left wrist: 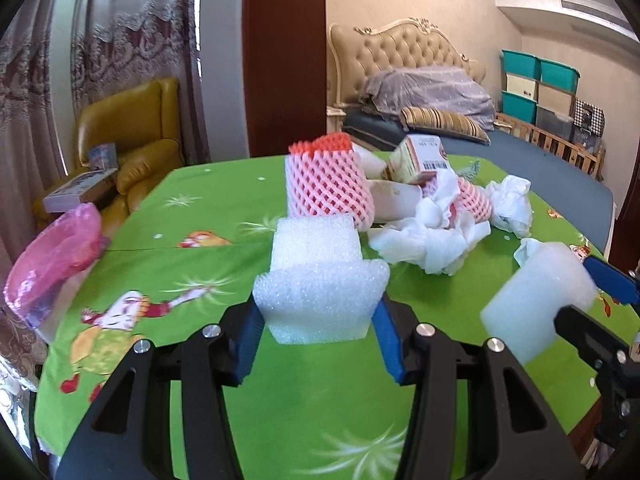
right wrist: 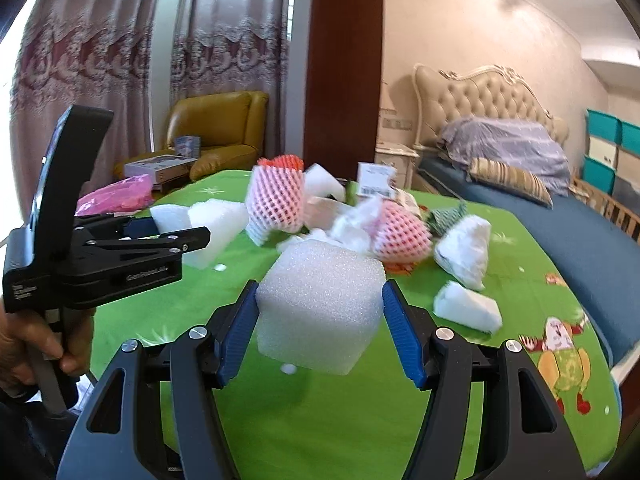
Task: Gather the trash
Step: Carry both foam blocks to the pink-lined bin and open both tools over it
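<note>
1. Table (left wrist: 224, 216) with green cartoon cloth fills both views; trash sits in a heap at its far middle.
2. Left wrist view only: pink plastic bag (left wrist: 56, 256) hanging at the table's left edge, seen close; a small printed carton (left wrist: 420, 156) tilted on top of the heap; crumpled white tissue (left wrist: 432, 236) spread in front of it.
3. Right wrist view only: the person's hand (right wrist: 24, 344) on the left tong's handle; two loose white foam scraps (right wrist: 466, 304) on the cloth at right; a green folded paper (right wrist: 446, 214) behind the pink netting.
4. Both views: tall pink foam net sleeve (left wrist: 326, 184) standing upright left of the heap, yellow armchair (left wrist: 132, 136) behind the table, bed (left wrist: 520, 152) at right.
5. Left gripper (left wrist: 318, 320): blue pads partway apart and pressed on both sides of a stepped white foam piece (left wrist: 320, 284), which is clamped between them just in front of the net sleeve. Whether the foam's bottom touches the cloth I cannot tell.
6. Right gripper (right wrist: 320, 316): pads partway apart, clamped on a white foam cube (right wrist: 320, 300); the cube looks slightly off the cloth, near the table's front, and blurred.
7. In the left view the cube shows at far right, tilted, pinched by the right tongs.
</note>
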`<state>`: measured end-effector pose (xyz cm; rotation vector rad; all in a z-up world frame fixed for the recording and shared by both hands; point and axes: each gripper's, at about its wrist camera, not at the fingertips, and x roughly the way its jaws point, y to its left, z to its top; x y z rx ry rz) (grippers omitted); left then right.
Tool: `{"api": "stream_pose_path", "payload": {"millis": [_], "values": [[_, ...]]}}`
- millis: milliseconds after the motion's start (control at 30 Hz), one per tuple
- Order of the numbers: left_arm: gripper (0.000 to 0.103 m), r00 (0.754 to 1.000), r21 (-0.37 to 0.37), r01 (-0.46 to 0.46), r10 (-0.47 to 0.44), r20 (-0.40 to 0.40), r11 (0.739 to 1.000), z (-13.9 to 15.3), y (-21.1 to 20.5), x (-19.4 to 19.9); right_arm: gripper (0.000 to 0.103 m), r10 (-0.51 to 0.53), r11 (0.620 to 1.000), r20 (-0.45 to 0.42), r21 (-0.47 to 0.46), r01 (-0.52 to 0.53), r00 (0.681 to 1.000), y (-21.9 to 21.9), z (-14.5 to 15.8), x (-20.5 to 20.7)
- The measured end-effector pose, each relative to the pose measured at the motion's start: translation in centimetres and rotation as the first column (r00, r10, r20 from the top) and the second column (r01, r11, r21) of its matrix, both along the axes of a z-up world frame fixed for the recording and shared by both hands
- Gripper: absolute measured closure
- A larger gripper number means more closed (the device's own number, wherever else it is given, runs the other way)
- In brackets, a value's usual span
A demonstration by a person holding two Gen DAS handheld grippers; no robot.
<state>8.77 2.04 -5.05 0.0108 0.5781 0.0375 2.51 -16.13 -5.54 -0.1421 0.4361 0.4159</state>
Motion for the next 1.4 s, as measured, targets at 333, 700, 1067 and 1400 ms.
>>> {"api": "stream_pose_path", "payload": {"millis": [333,700,1067,1400], "values": [[0.054,0.995,0.015,-0.087,0.086,0.058,0.996,1.1,4.5,-4.3,0.044,0.111,0.994,0.041,-0.023,-0.11,0.993,5.0,1.3,-0.7],[0.054,0.959,-0.029,-0.268,0.269,0.089,0.963,1.7,13.1,-6.8,0.044,0.265,0.964,0.03,0.014,-0.266,0.964,12.5,2.0,1.7],[0.054,0.9,-0.027,-0.426,0.427,0.087,0.904,1.7,22.1,-7.6,0.044,0.448,0.894,0.036,-0.012,-0.448,0.893,23.4,3.0,4.7],[0.054,0.866,-0.115,-0.483,0.493,0.087,0.868,2.7,33.6,-6.6,0.044,0.579,0.815,-0.021,0.045,-0.577,0.815,33.3,3.9,10.0]]}}
